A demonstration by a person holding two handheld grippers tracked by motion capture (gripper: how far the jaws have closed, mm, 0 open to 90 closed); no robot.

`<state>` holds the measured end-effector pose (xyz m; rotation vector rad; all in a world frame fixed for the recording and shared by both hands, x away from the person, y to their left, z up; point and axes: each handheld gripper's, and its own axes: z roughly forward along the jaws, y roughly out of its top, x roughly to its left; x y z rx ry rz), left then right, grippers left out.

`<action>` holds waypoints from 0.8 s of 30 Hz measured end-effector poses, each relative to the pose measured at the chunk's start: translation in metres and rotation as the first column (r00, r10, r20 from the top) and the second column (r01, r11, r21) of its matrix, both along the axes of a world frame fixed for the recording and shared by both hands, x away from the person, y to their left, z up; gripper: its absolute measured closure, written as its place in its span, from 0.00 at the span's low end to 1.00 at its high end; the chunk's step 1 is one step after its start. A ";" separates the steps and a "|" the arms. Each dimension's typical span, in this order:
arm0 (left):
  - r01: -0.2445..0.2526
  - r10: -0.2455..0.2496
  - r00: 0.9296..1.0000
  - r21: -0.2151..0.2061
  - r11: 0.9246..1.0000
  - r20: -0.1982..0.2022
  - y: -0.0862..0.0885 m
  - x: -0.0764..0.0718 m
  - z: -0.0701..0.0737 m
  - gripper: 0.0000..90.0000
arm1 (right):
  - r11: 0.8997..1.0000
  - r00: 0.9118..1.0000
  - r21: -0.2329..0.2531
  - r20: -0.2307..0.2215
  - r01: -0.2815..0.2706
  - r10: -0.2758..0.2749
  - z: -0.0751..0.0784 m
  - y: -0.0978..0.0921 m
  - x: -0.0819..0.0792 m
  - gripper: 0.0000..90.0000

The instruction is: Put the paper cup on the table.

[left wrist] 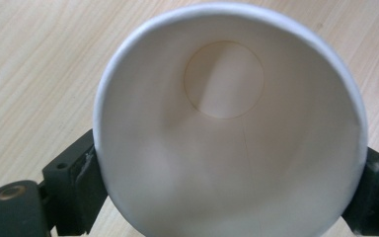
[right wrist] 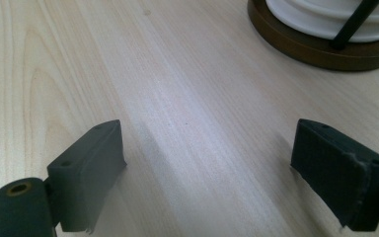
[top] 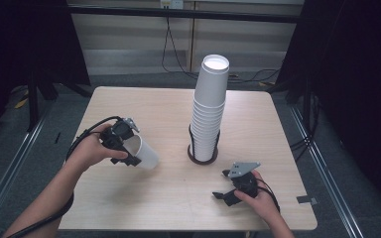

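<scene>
the left gripper point(top: 129, 148) clamps a single paper cup point(top: 144, 153) on its side, low over the table point(top: 178, 198), apart from the stack of cups point(top: 209, 111); the right gripper point(top: 225, 184) rests with jaws apart, holding nothing; next, likely, turning the cup upside down and lowering it onto the stack.

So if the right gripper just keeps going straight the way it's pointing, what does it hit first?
Bare wooden table first, then probably the round brown base holding the tall stack of white paper cups. The open right gripper aims slightly left of that base, so contact is uncertain.
</scene>
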<state>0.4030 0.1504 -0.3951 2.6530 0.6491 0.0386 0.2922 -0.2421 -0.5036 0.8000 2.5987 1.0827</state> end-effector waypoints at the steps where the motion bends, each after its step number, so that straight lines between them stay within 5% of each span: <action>1: -0.004 0.004 1.000 -0.001 1.000 0.001 -0.001 0.000 -0.001 0.11 | 1.000 1.000 0.000 0.000 0.000 0.000 0.000 0.000 0.000 0.13; 24: 0.000 0.000 1.000 0.019 1.000 -0.008 -0.011 0.005 -0.003 0.09 | 1.000 1.000 0.000 0.000 0.000 0.000 0.000 0.000 0.000 0.13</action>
